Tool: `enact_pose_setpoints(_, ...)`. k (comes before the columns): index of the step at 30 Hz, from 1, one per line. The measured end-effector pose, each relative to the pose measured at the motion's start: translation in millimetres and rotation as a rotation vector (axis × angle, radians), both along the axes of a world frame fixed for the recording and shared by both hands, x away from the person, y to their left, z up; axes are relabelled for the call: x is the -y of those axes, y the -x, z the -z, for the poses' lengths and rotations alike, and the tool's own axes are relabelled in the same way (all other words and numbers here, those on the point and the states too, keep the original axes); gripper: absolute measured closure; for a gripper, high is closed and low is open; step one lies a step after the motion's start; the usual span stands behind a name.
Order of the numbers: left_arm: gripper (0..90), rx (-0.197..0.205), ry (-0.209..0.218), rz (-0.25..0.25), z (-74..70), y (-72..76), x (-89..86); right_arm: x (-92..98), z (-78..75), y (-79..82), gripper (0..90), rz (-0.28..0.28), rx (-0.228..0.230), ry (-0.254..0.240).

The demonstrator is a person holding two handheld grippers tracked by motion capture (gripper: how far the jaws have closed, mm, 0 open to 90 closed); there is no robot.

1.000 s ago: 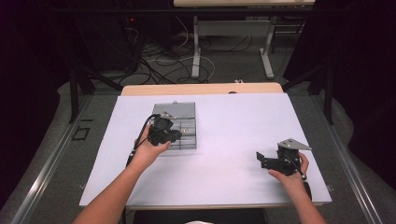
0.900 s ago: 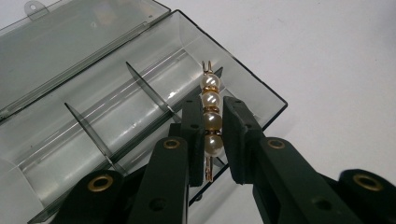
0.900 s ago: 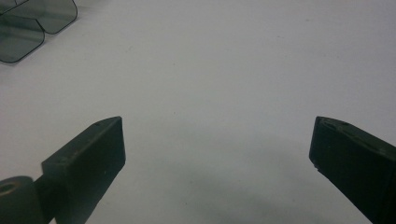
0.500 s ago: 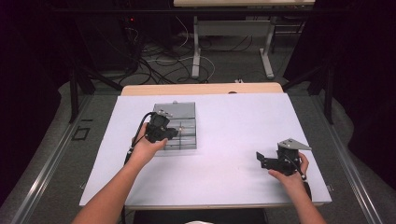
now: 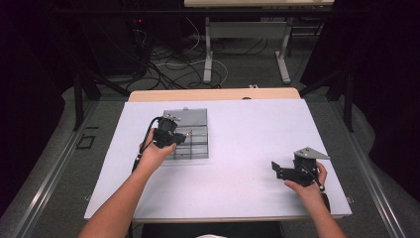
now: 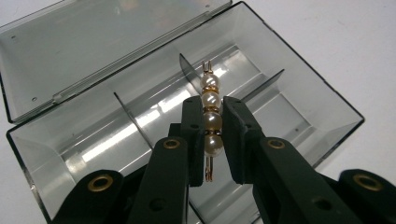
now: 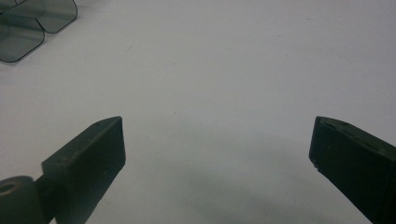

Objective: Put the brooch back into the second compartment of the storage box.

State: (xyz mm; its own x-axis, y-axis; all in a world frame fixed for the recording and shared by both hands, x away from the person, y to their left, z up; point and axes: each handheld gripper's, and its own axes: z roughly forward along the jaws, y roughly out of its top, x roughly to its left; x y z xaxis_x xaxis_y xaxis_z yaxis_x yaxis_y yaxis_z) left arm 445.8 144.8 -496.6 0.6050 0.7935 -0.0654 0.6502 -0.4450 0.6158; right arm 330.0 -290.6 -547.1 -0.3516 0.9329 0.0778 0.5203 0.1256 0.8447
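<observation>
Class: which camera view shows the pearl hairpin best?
The left gripper view: the gold-wire pin with four white pearls sits clamped between the left claw. In the high view the hand hides it; the right gripper view faces bare white table.

Box (image 5: 195, 130) on table (image 5: 247, 148) (left half), lid (image 6: 93, 42) behind

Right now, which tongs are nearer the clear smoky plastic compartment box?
Left. The left tongs hang directly over the open clear smoky plastic compartment box, clamped on a gold pin with four pearls. The right tongs sit well off to its side on the white table, jaws wide open.
</observation>
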Motion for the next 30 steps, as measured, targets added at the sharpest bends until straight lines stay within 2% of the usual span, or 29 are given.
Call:
enact_pose_setpoints(10,79.1,0.01,0.001,-0.013,4.8,-6.3,-0.9,0.5,0.2,-0.1,3.4,0.0,0.0,0.001)
enact_pose_setpoints(14,79.2,0.016,-0.025,-0.016,8.6,-8.8,-0.4,0.6,0.3,-0.3,3.4,-0.001,0.0,0.0)
enact_pose_setpoints(17,79.1,0.014,-0.027,-0.024,10.5,-10.8,-1.7,0.6,0.2,-0.2,3.4,-0.001,0.0,-0.001)
enact_pose_setpoints(30,79.1,0.025,-0.022,-0.038,17.9,-17.6,-2.5,0.4,0.5,-0.3,3.5,-0.003,0.0,0.001)
